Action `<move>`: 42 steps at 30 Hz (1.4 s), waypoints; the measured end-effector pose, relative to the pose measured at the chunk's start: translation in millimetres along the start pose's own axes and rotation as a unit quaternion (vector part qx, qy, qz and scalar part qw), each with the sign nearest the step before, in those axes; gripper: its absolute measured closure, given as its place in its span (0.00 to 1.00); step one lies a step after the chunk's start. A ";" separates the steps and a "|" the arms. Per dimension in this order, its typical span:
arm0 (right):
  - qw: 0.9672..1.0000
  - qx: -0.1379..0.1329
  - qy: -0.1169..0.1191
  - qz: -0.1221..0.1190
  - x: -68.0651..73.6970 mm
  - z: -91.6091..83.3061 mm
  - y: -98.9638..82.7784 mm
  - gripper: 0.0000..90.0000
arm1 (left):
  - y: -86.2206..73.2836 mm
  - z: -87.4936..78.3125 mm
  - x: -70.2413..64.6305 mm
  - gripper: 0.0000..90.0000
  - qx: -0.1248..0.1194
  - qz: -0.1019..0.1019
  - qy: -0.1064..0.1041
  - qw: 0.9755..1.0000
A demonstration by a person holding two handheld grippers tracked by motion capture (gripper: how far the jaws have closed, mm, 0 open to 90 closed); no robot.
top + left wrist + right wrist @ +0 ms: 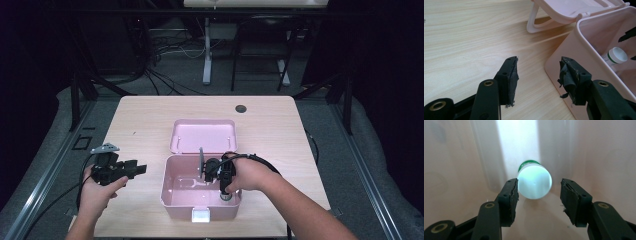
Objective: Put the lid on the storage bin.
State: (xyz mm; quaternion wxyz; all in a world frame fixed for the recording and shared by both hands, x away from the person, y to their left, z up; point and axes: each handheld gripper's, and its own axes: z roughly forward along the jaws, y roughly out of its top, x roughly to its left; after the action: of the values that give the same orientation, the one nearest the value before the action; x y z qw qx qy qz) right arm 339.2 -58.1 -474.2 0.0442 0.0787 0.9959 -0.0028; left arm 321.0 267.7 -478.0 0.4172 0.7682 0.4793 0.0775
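Pale wood-grain bench (150, 120) carries a pink plastic box with rounded corners (172, 200), set in the lower centre of the high view; its hinged pink lid (202, 135) lies folded back flat on the bench just above it, which leaves the whole cavity open from above. Right gripper (537, 191) is lowered into the box at the right of the cavity, pointing down. In the right gripper view its jaws stand apart, one either side of a small clear bottle with a white screw cap and a green band under the cap (534, 181); the left pad looks to be at or nearly at the cap edge, a clear gap shows on the right, so nothing is clamped. The bottle is seen cap-on at the centre of that frame, against the box wall; whether it lies on its side or stands I cannot tell. Judgement: jaws are straddling the cap either to close on it or having just let it go, no telling which. Left gripper (537, 72) is held off the box at the left of the high view, above the bench, jaws apart and empty, aimed toward the box's near corner; the bottle's cap shows at right centre of its view. Judgement: it is parked clear, leaving the right hand room.
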 end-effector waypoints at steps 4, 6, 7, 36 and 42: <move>1.000 -0.024 -0.002 0.017 -2.0 -8.9 -6.7 0.54 | 0.5 -0.3 -2.0 0.54 -0.001 0.002 0.000 1.000; 0.999 -0.033 -0.002 0.020 -3.0 -13.6 -8.9 0.54 | 0.6 -0.5 -2.6 0.54 0.000 0.004 0.000 1.000; 0.999 -0.039 -0.005 0.023 -3.0 -15.7 -9.9 0.54 | 0.6 -0.5 -2.8 0.54 0.000 0.005 0.000 1.000; 0.986 -0.109 -0.020 0.125 -21.4 -41.7 -37.9 0.49 | 3.4 5.6 -18.9 0.55 0.009 0.026 -0.016 0.999; 0.981 -0.132 -0.020 0.142 -26.9 -45.9 -44.5 0.49 | 3.8 4.7 -23.4 0.55 0.005 0.037 -0.015 0.999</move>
State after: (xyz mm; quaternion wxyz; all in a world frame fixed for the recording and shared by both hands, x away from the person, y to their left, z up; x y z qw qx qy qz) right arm 354.7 -105.6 -426.2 0.0740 0.2129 0.9651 0.1331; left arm 313.6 245.6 -471.7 0.4171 0.7885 0.4450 0.0790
